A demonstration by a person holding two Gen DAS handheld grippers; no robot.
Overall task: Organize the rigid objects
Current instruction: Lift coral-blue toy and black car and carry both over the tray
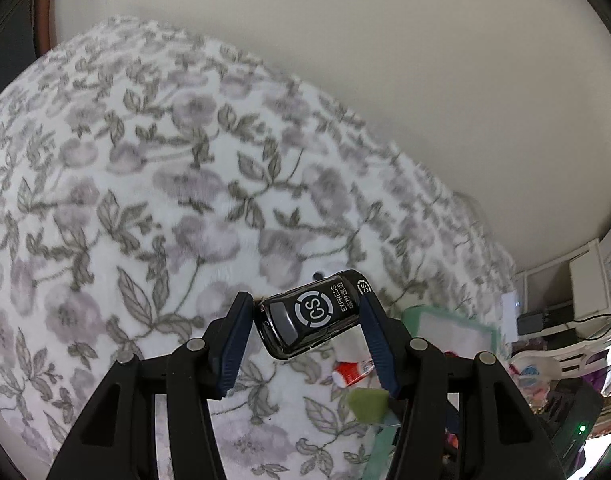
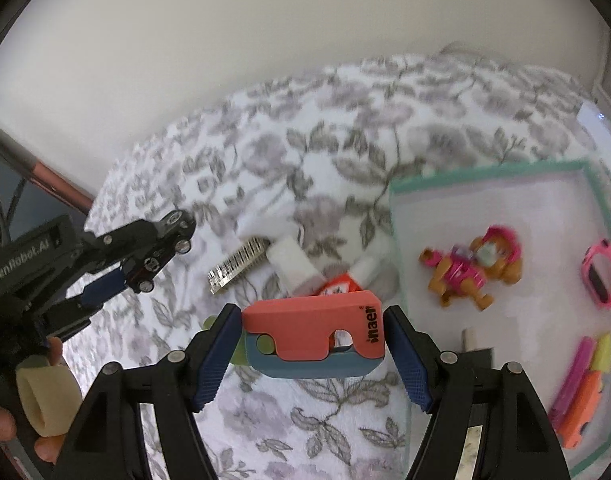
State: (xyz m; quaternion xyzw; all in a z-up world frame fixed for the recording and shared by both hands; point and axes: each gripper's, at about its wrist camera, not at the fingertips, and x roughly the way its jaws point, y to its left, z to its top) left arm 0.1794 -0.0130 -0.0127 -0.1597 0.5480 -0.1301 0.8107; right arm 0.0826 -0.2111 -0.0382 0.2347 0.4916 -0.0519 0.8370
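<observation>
Both wrist views are blurred, so the small items on the floral bedspread are hard to make out. The left claw is clenched on a glossy black toy car, held tilted between its pads above the bed. The right claw grasps a red-and-blue plastic block crosswise, just left of the green-rimmed white tray holding an orange-and-pink toy dog.
</observation>
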